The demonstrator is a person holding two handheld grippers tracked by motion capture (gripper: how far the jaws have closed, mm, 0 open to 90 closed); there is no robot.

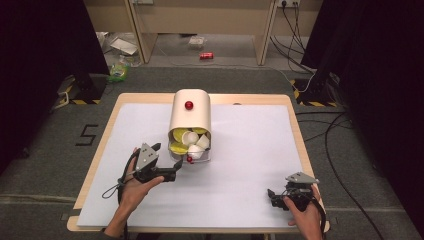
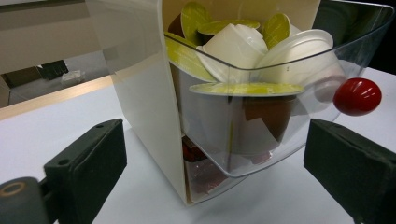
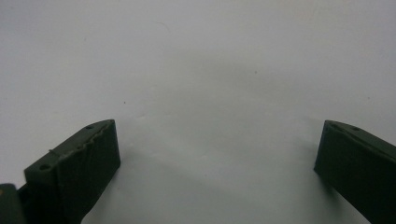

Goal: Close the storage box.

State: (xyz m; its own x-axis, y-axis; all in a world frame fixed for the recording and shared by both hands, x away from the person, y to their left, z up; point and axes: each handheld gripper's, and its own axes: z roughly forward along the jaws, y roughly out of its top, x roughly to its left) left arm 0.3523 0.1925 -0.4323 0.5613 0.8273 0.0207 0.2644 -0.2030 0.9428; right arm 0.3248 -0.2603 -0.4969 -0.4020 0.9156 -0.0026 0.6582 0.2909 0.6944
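Note:
A cream, round-topped capsule box (image 1: 190,116) with a red knob (image 1: 189,105) on top stands at the table's middle back. Its clear drawer (image 1: 192,150) is pulled out toward me and holds several white and green-lidded capsules (image 2: 247,88). On the drawer's front sits a small red knob (image 2: 357,95). My left gripper (image 1: 177,165) is open just in front of the drawer's left corner, and the drawer (image 2: 280,135) sits between and beyond the jaws without touching them. My right gripper (image 1: 271,196) rests open near the front right edge over bare white table (image 3: 210,70), its jaws empty.
A white sheet (image 1: 250,150) covers the wooden table (image 1: 295,115). Beyond the table, on the floor, lie a red can (image 1: 206,55), a green bag (image 1: 118,72) and cables (image 1: 330,130). Dark curtains flank both sides.

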